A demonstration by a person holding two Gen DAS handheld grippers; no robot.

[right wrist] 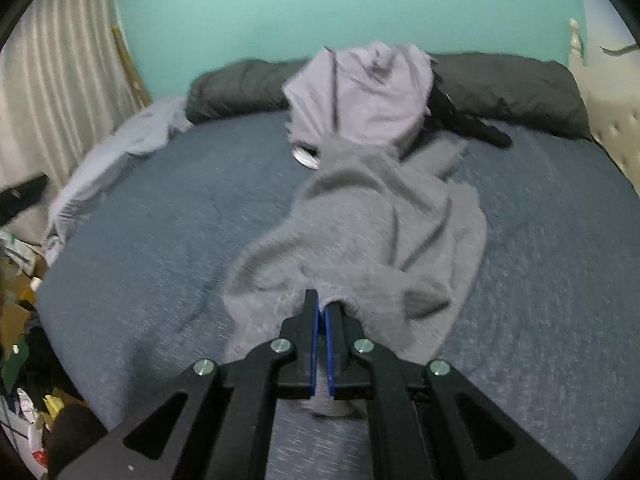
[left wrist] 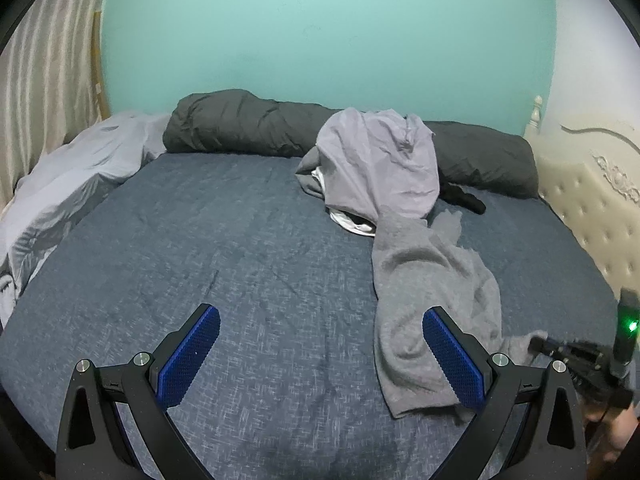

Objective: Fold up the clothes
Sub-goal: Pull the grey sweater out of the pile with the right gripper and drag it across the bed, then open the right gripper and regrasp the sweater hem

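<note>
In the left wrist view, the left tongs hang released above the blue-grey flecked bed sheet, blue-padded jaws spread wide with nothing between them. A long grey knitted garment lies stretched along the bed, its near end just beside the right-hand jaw. Its far end runs up under a pale lilac garment heaped against a dark grey rolled duvet along the turquoise wall. A bit of white cloth peeks from under the lilac heap. At the right edge, the right tongs reach the garment's near corner, with a green light glowing on the body behind them. A cream tufted headboard stands on the right.

In the right wrist view, which is blurred, the right tongs are clenched on the near edge of the grey knitted garment, the cloth bunched at their tips. The lilac garment sits beyond it, with a black item beside it. Pale striped curtains hang on the left.
</note>
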